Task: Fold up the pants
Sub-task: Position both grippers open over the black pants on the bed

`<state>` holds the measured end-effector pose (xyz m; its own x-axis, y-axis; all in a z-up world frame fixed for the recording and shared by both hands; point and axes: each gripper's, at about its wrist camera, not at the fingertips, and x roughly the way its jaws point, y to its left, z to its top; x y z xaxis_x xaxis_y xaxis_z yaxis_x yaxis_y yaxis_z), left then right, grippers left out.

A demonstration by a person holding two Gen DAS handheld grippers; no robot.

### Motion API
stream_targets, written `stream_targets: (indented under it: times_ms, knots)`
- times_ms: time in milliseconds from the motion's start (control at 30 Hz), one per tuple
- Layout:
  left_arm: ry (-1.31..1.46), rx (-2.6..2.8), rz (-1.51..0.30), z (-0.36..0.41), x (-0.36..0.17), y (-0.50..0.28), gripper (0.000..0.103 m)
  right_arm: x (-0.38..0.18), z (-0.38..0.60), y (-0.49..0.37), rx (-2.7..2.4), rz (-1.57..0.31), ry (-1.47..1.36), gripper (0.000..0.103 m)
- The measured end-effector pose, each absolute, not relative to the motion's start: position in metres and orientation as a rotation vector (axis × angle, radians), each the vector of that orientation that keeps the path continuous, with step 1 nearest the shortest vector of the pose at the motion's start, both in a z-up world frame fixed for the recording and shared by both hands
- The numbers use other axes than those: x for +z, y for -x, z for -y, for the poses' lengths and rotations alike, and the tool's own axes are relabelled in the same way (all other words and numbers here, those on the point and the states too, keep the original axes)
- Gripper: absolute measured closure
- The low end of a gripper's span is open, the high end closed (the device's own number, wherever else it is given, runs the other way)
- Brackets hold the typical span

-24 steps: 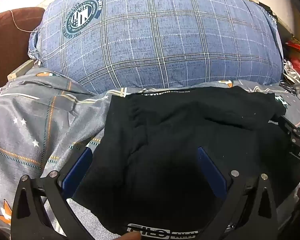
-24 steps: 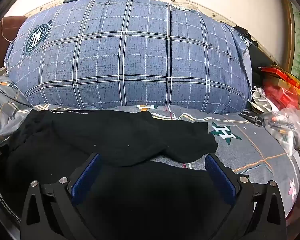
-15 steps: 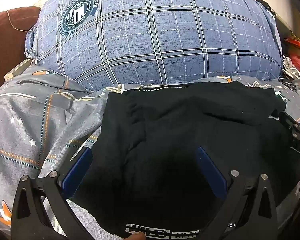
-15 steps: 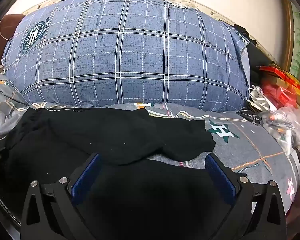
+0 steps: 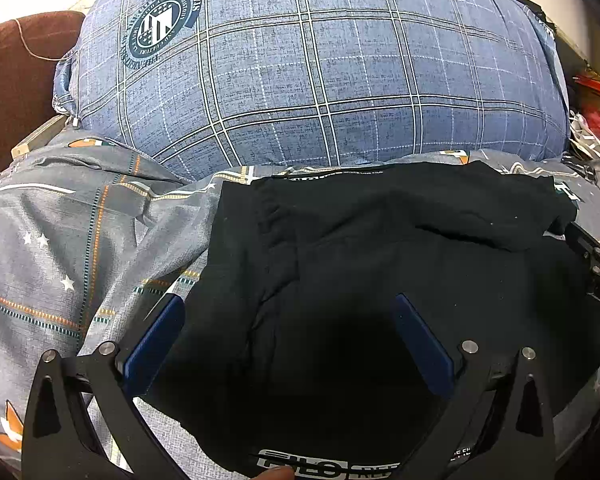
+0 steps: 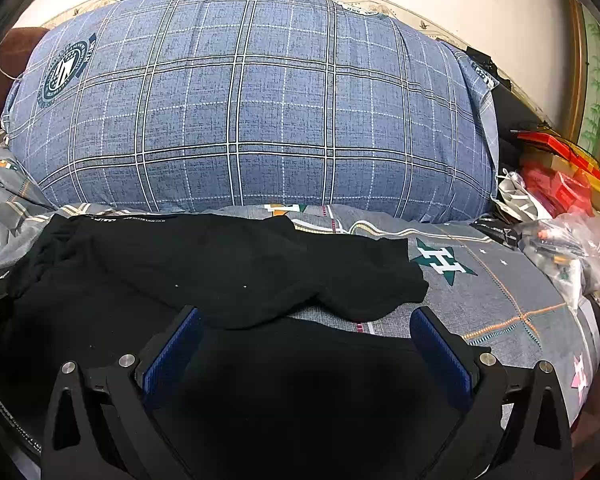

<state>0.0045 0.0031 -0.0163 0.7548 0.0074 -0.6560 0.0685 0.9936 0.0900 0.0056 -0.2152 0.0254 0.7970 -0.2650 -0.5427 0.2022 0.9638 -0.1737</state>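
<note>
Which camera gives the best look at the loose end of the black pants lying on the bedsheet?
The right wrist view. There the pants end lies in full outline against the grey bedsheet, ahead of the open right gripper. The left wrist view shows it only at the far right, squeezed by the fisheye edge.

Both wrist views low, close, facing shared plaid pillow (image 5: 320,80).

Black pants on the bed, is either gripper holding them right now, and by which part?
Neither. The left gripper and right gripper are both open over the black pants, gripping nothing.
</note>
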Motion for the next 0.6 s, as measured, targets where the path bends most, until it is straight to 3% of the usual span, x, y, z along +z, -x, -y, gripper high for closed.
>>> stream_targets:
  times_ms: [600]
  knots:
    - [-0.128,-0.005,-0.735,-0.004,-0.017,-0.008,0.000,0.010,0.187,-0.011,-0.162,-0.670,0.207,0.000]
